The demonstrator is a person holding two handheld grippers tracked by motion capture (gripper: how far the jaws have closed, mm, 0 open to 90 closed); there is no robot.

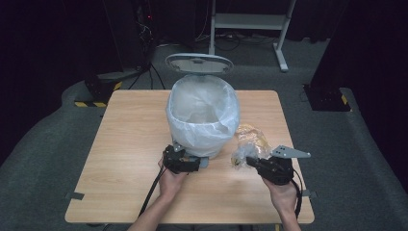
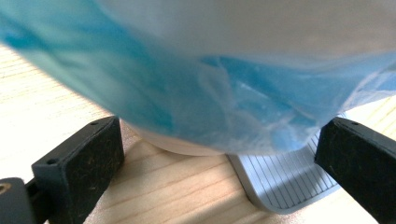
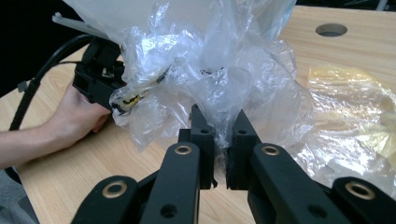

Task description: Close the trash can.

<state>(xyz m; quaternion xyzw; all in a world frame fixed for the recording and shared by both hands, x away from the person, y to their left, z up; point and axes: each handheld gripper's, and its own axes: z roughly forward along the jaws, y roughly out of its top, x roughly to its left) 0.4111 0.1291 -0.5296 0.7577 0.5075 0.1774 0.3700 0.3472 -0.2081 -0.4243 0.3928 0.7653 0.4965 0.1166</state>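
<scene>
Crinkled clear wrapper (image 3: 210,79) rises upright from clenched right gripper (image 3: 220,126) jaws; left gripper (image 2: 219,154) jaws released.

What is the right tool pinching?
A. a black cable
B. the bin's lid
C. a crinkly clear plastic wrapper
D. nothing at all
C: in the right gripper view the right tool has its jaws nearly together on the crinkly clear plastic wrapper, beside the bin.
</scene>
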